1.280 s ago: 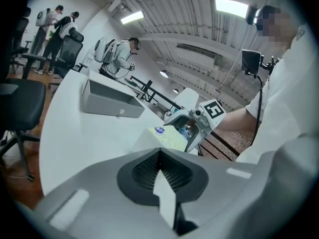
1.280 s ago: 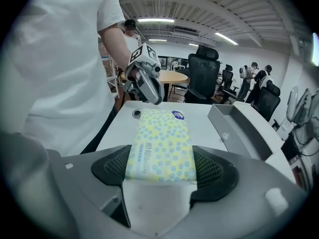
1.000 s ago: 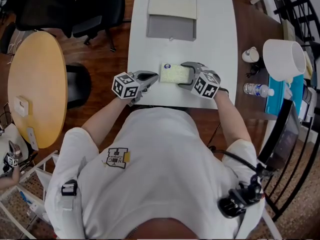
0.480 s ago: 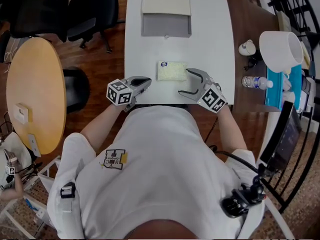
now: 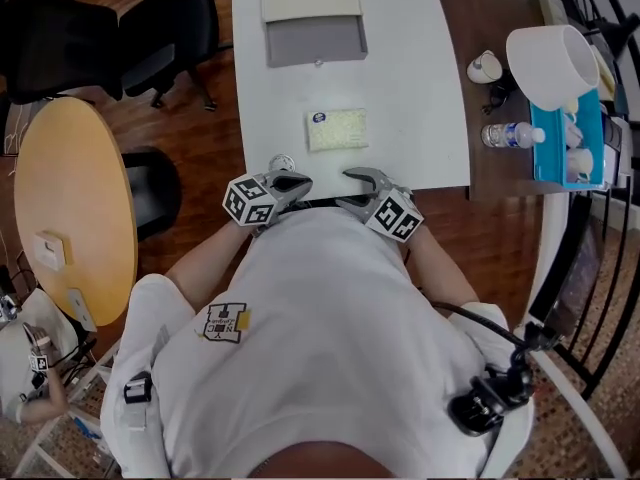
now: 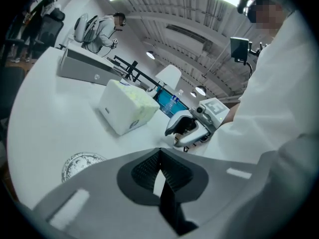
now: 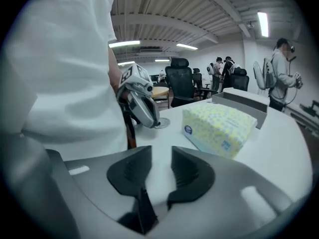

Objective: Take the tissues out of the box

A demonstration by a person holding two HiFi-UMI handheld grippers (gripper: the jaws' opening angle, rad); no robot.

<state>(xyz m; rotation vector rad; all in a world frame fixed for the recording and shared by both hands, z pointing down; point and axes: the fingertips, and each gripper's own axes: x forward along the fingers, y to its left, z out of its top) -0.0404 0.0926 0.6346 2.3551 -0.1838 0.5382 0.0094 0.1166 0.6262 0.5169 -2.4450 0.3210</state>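
A yellow-and-white soft tissue pack [image 5: 337, 128] [image 7: 219, 126] [image 6: 127, 106] lies flat on the white table [image 5: 420, 88]. Nothing touches it. An open grey box [image 5: 313, 18] sits at the table's far end. Both grippers are at the near table edge, close to the person's white shirt. My left gripper [image 5: 300, 178] [image 6: 159, 156] has its jaws together with nothing in them. My right gripper [image 5: 350, 175] [image 7: 160, 156] is closing: a narrow gap is left between its jaws, and the gap holds nothing. Each gripper view shows the other gripper and the pack beyond it.
A small round metal disc [image 5: 282, 162] lies on the table by the left gripper. A dark side table at right carries a white bowl [image 5: 550, 63], a water bottle [image 5: 510, 135], a cup [image 5: 485, 66] and a blue tray [image 5: 565, 133]. A round wooden table [image 5: 70, 188] and black chairs [image 5: 150, 38] stand at left.
Both grippers have drawn back from the tissue pack to the near table edge. The right gripper's jaws, wide round the pack's end earlier, have narrowed. The pack stays on the table.
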